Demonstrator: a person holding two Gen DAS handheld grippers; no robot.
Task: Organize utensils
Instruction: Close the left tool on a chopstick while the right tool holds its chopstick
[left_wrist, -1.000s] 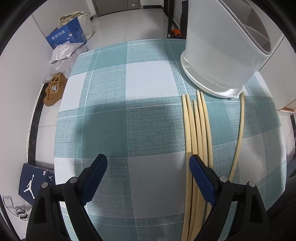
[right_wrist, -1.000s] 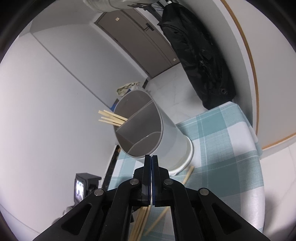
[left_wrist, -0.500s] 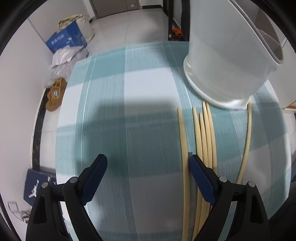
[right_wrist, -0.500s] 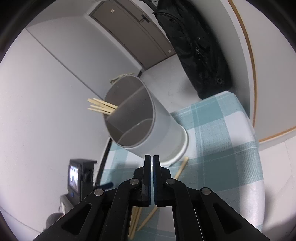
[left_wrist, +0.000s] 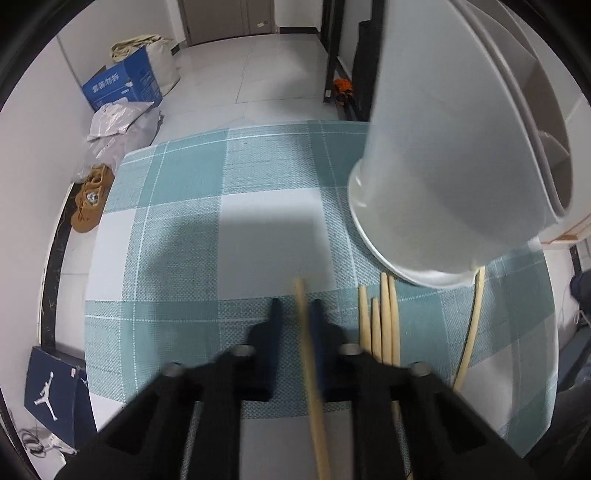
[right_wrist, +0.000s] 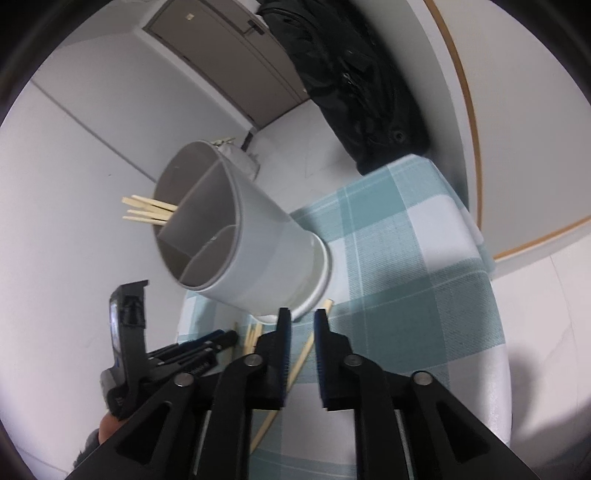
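Left tool (left_wrist: 293, 312) narrowed around one chopstick (left_wrist: 308, 350), gap visible; right tool (right_wrist: 302, 319) apart, near holder (right_wrist: 251, 251).

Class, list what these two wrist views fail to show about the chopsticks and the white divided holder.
1. Left wrist view: near end of the pale wooden chopstick between the left gripper fingers runs off the bottom edge, blurred.
2. Right wrist view: the chopsticks in the white divided plastic holder are hidden below its rim.
3. Right wrist view: the right gripper covers loose chopsticks.
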